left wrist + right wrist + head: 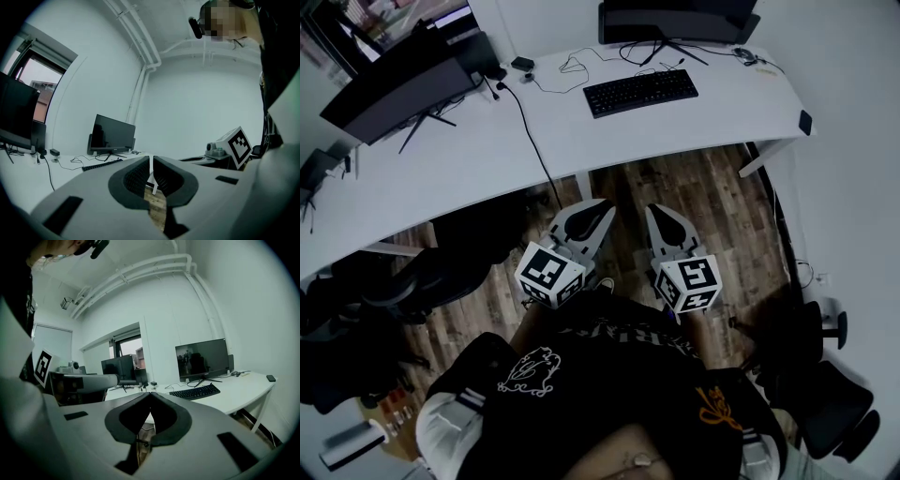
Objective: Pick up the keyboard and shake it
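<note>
While off keyboard (640,93), left claw (602,208), right claw (656,212) closed.

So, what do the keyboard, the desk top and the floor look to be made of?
Keyboard: probably black plastic, matte; rows of separate dull keys with no glare.
Desk top: smooth white surface, likely laminate or painted board; even colour, no grain, core not visible.
Floor: wood or wood-look planks; brown grain streaks and plank seams, real or printed cannot be told.
</note>
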`<state>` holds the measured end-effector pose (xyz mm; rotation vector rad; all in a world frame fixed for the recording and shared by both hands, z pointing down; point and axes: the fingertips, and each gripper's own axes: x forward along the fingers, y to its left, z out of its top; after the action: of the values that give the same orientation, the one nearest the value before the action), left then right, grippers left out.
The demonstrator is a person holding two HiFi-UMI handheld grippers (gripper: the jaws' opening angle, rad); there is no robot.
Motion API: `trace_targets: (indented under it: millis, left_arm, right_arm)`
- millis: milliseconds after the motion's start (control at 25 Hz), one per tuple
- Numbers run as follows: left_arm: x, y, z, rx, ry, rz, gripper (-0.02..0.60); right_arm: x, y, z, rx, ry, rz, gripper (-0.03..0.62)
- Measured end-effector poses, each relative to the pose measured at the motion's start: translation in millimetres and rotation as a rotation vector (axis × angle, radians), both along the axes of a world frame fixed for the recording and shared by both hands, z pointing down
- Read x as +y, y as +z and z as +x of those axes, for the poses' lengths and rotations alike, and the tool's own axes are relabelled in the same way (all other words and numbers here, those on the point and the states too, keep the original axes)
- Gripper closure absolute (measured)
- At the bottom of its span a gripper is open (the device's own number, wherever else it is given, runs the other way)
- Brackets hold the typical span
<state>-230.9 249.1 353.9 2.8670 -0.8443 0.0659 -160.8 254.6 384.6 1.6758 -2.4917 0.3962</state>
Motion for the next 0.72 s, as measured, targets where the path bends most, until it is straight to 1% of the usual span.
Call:
trace_targets:
  millis: [160, 280, 440, 560, 720]
  left_arm:
    - [-20.6, 7.0, -4.5, 0.005, 0.007, -0.018, 0.555]
    - [-32.8, 12.9, -2.6, 0.011, 0.031, -0.027, 0.555]
    - [-46.4, 25.1, -2.0, -0.001, 0.049, -0.043, 0.555]
    - [-51.1, 33.2, 1.8, -0.003, 0.055, -0.068, 0.555]
    - [-59.3, 38.6, 12.8, -0.013, 0.052, -0.079, 0.555]
  right_arm:
    - [-12.4, 3.5, 0.6, 0.012, 0.022, -0.012, 0.580]
    - [-17.9, 9.3, 5.4, 0.023, 0.055, -0.028, 0.580]
    - [-21.5, 20.6, 8.7, 0.026, 0.080, -0.057, 0.580]
    - [-24.1, 28.5, 15.1, 0.027, 0.091, -0.081, 0.580]
    - [-35.0, 35.2, 29.1, 0.016, 0.093, -0.097, 0.580]
